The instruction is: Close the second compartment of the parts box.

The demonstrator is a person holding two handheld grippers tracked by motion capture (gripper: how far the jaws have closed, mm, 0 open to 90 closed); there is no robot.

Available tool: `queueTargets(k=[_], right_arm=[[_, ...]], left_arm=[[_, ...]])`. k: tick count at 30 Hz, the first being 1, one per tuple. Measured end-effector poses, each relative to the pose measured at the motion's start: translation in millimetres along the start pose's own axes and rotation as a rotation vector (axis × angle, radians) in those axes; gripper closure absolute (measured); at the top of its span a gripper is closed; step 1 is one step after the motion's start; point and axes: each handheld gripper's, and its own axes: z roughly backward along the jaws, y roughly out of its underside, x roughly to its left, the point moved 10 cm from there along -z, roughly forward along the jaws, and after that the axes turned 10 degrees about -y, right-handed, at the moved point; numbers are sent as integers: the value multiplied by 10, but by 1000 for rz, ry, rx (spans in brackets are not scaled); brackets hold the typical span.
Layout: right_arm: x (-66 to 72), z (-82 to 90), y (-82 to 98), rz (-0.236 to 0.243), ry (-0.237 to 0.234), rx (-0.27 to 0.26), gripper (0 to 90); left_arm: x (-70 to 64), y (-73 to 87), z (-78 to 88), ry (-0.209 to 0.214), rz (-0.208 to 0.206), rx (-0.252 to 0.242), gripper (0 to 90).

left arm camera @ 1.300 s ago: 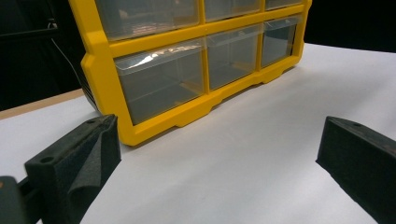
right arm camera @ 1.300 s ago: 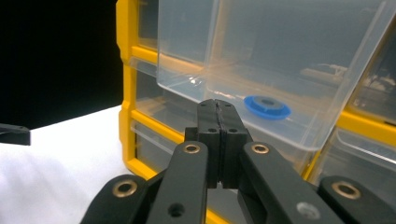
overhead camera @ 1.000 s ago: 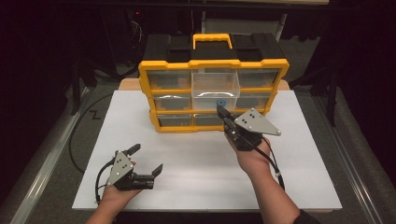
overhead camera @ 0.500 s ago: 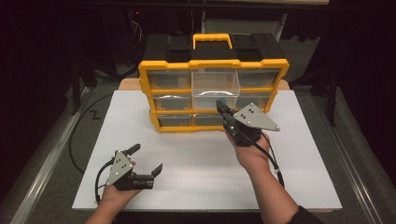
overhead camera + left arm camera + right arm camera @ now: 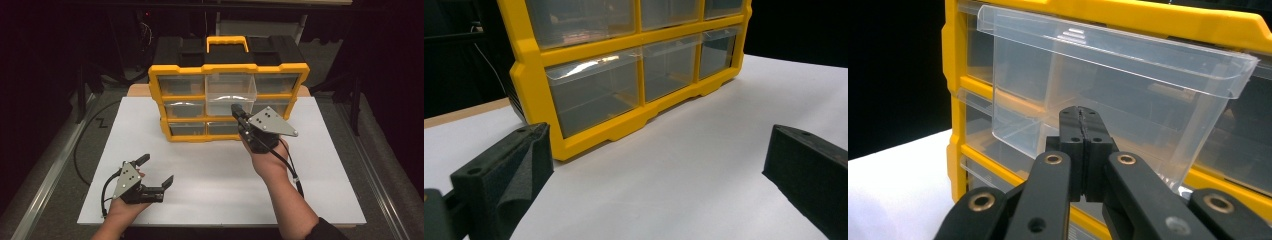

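Observation:
A yellow organizer point(image 5: 227, 69) with clear drawers stands at the back of the white board. Its top middle drawer point(image 5: 230, 92) sticks out past the others. My right gripper point(image 5: 236, 110) is shut, its tips right at the lower front of that drawer with nothing between the jaws. In the right gripper view the closed tips point(image 5: 1081, 117) meet the clear drawer point(image 5: 1128, 75) under its lip. My left gripper point(image 5: 157, 169) rests open on the board at the near left, well short of the organizer. The left gripper view has wide-apart fingers point(image 5: 504, 175) facing the organizer point(image 5: 531, 75).
The white board point(image 5: 210, 200) lies on a table with dark surroundings. A black cable point(image 5: 82, 150) curls off the board's left side. A black case with a yellow handle point(image 5: 227, 42) forms the organizer's top.
The right gripper has edged slightly toward the drawer front. The left gripper has stayed in place.

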Motion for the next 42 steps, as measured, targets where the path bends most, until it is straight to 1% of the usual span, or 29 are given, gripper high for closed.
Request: queueTargets(k=[5,21,29,32,42], right_arm=[[-42,-18,-12,-1,11,3,900],[-120,-99,-40,3,25,17,900],[-150,-152,-101,8,33,14,900],[-153,-179,-122,15,36,18,900],[-195,-271,-169,18,52,27,900]], left_arm=[[6,-8,3,0,6,-5,3],[0,-16,11,7,6,-9,3],[0,-21,16,9,7,-11,3],[0,-25,18,10,8,-13,3],[4,-33,26,12,11,-17,3]])
